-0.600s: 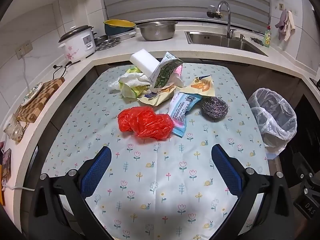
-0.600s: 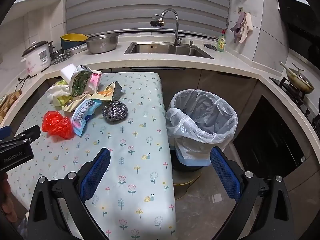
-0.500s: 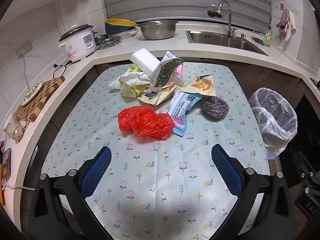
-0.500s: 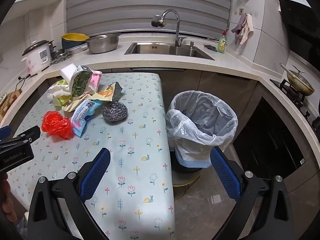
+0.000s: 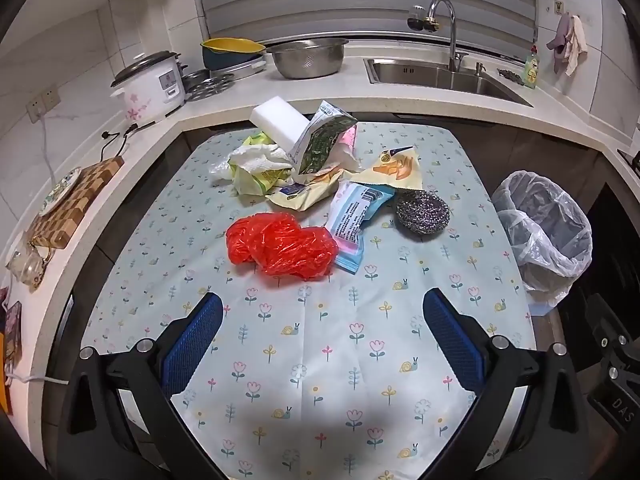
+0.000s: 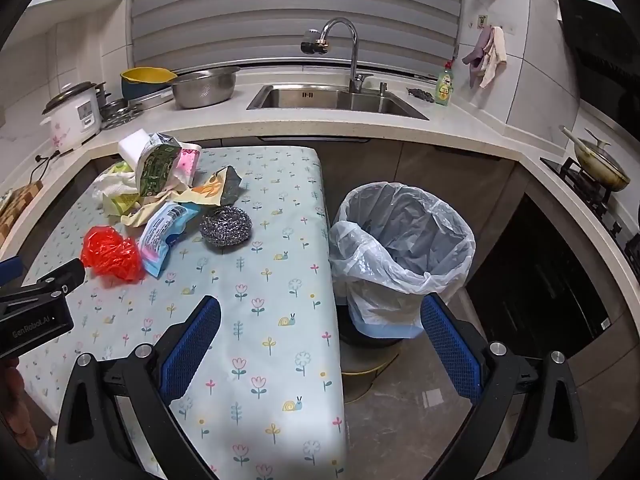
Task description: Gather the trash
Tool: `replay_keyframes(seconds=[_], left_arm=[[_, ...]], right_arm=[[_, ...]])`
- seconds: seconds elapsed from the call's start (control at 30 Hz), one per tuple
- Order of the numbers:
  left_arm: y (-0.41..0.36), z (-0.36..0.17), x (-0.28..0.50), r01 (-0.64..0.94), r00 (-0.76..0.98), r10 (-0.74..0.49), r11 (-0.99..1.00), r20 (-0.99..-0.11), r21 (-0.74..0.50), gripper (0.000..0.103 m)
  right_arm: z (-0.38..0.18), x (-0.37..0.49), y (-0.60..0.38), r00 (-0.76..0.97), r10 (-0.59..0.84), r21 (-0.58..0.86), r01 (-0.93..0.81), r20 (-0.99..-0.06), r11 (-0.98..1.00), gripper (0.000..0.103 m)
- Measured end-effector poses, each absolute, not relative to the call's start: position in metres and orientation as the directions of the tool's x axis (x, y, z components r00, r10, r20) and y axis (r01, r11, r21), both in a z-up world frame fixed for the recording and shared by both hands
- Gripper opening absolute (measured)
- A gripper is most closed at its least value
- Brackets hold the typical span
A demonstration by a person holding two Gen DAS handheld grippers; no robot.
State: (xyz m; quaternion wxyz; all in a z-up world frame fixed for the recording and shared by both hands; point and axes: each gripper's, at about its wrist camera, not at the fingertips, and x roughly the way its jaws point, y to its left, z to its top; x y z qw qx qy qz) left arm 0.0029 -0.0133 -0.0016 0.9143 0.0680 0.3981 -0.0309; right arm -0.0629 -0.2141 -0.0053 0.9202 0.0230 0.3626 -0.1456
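A pile of trash lies on the flowered table (image 5: 320, 360): a crumpled red plastic bag (image 5: 280, 246) (image 6: 112, 254), a light blue wrapper (image 5: 356, 216) (image 6: 164, 232), a steel wool scrubber (image 5: 423, 212) (image 6: 226, 226), a green snack bag (image 5: 322, 142) (image 6: 154, 170), yellow wrappers (image 5: 396, 166), crumpled white paper (image 5: 256, 162) and a white sponge block (image 5: 280, 122). A lined trash bin (image 6: 404, 248) (image 5: 544, 224) stands on the floor to the table's right. My left gripper (image 5: 320, 336) is open and empty, above the table short of the red bag. My right gripper (image 6: 320, 340) is open and empty over the table's right edge, before the bin.
A counter runs behind with a rice cooker (image 5: 150, 84), a steel bowl (image 5: 306, 60), a sink (image 6: 336, 98) and a tap. A wooden board (image 5: 68, 204) lies on the left counter. A pan (image 6: 600, 164) sits on the stove at right.
Both grippers have drifted slightly; the views shift a little. Nothing on the table has moved.
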Motion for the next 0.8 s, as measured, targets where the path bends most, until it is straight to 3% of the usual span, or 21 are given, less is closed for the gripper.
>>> replay_keyframes(seconds=[0.8], left_arm=[[-0.0182, 0.0007, -0.0026, 0.11, 0.683, 0.0, 0.989, -0.73, 0.103, 0.096]], right_arm=[[-0.0044, -0.0638, -0.2196, 0.702, -0.235, -0.041, 0.281, -0.672, 0.959, 0.096]])
